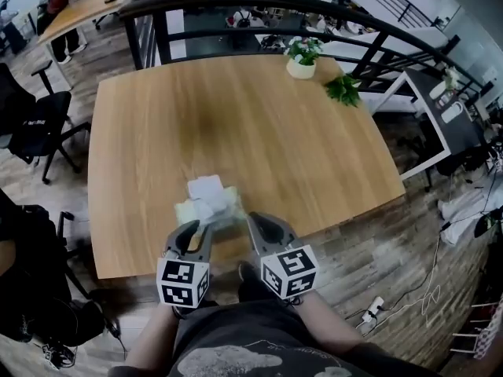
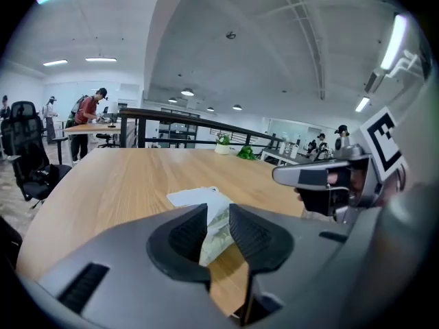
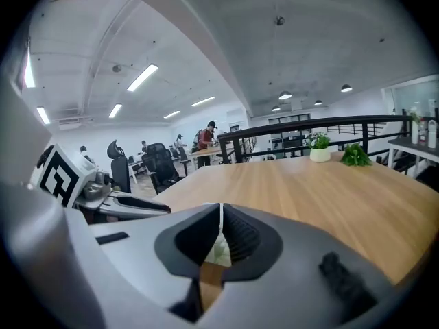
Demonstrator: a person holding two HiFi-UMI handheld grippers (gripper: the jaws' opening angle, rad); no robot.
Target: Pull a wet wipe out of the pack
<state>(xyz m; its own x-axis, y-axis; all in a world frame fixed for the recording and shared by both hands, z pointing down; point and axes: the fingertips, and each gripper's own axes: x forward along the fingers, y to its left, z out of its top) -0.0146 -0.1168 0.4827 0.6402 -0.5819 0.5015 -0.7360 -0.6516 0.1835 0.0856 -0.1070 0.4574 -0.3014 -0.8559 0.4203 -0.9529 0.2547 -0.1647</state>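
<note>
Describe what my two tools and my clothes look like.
The left tool and the right tool both have smooth, curved grey bodies with black ribbed pads. Each carries a white cube printed with black square markers: the left cube and the right cube. You wear a dark shirt with a pale print. No cables show.

Wipe pack (image 1: 228,207) blurred — near edge hidden behind left tongs (image 1: 200,228).

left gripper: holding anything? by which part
Nothing: the left gripper has its jaws apart, and the wipe pack shows through the gap with neither pad pressing on it.
</note>
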